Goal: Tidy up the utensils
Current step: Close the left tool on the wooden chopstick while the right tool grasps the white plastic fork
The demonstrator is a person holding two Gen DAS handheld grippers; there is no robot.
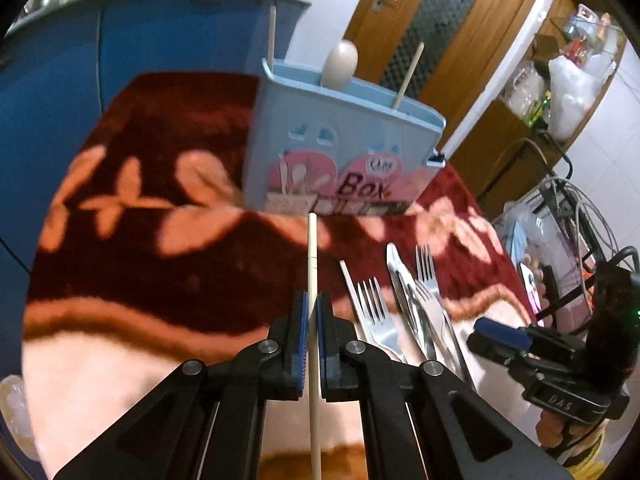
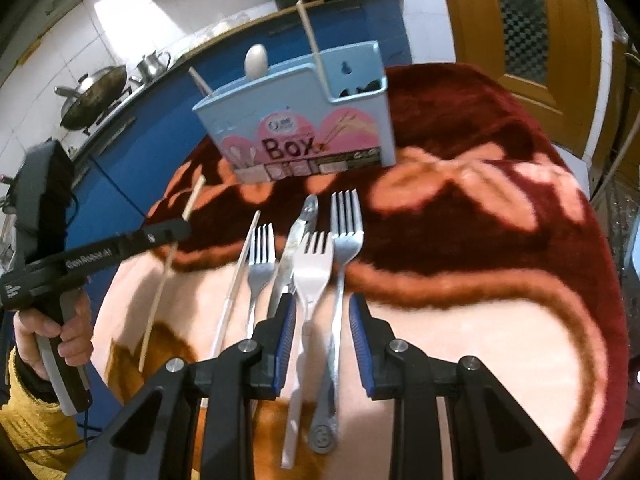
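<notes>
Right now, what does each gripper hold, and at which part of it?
The left gripper holds a chopstick near its middle. The right gripper holds nothing; its jaws stand open around two fork handles.

The left gripper (image 1: 313,308) points steeply downward, its blue-padded jaws pinched nearly together on a thin wooden chopstick (image 1: 312,256) that runs straight along the line of the fingers. From the right wrist view, the person's left hand (image 2: 52,332), in a yellow sleeve (image 2: 28,412), wraps around the gripper's handle. The right gripper (image 2: 322,316) also tilts downward, its jaws standing partly apart, their pads pressing on nothing.
</notes>
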